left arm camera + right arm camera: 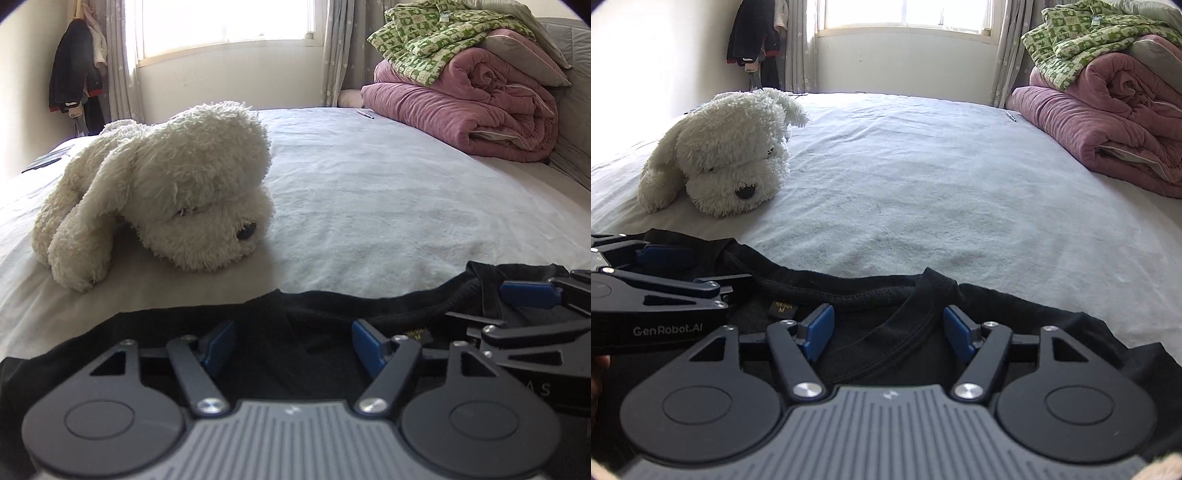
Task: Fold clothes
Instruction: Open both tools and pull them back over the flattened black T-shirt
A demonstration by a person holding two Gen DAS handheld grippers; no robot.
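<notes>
While both my left gripper (pixel 293 345) and right gripper (pixel 888 330) stand with fingers apart above the black shirt (pixel 886 350), folding looks barely begun.

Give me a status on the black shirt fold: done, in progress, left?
Done: the black shirt lies on the bed, collar toward the plush dog. No fold is visible yet. In hand: nothing gripped; the left gripper and right gripper sit open over the collar end. Left: the whole fold, starting with a grip near the collar.
</notes>
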